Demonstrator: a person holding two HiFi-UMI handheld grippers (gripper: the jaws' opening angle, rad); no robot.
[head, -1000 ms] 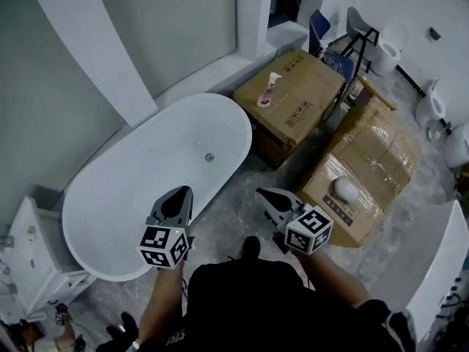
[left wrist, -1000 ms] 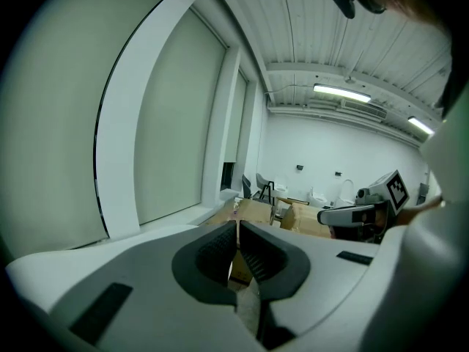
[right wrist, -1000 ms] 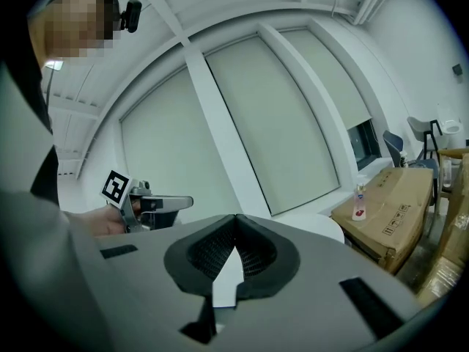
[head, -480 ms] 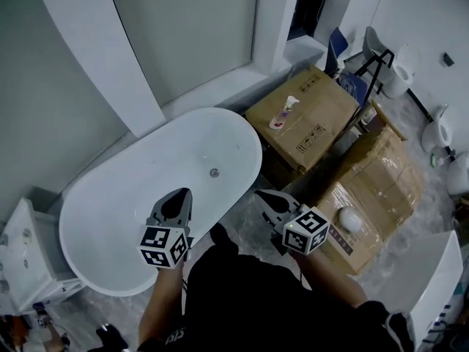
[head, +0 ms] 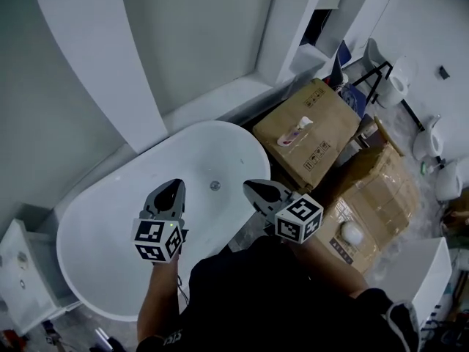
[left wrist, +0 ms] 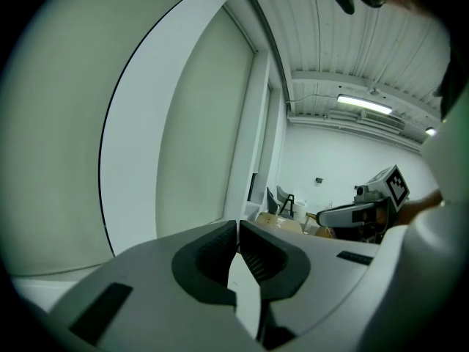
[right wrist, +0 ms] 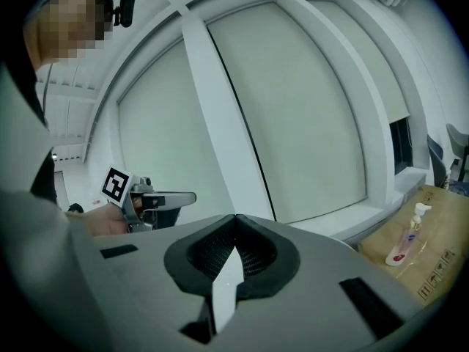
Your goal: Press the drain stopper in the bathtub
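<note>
The bathtub (head: 88,266) has slid down and in under the person over the last second, so its near rim now lies close below the forearms rather than out ahead; the person seems to have stepped up to it. The left tool (head: 173,186) hangs over the white basin. Its own view shows it clenched on nothing (left wrist: 238,224), the ribbed pads meeting, and looking level at the wall and ceiling rather than down into the tub. The drain stopper (head: 215,185), a small grey disc on the tub floor, used to sit beyond and above the left tool; in the head view it now falls between the two tools, about level with their tips, though well below them. The right tool (head: 249,187) has come in from over the floor to the tub's right edge. It too is clenched and empty (right wrist: 234,218), aimed at the wall panels. Further right, the cardboard box (head: 322,149) with the bottle (head: 300,131) lying on it has drifted up and away in the picture. For the task, I judge the approach all but finished: the stopper is within reach but untouched, and either tool would need to tip nose-down and descend onto the disc. The right one looks a shade nearer.
</note>
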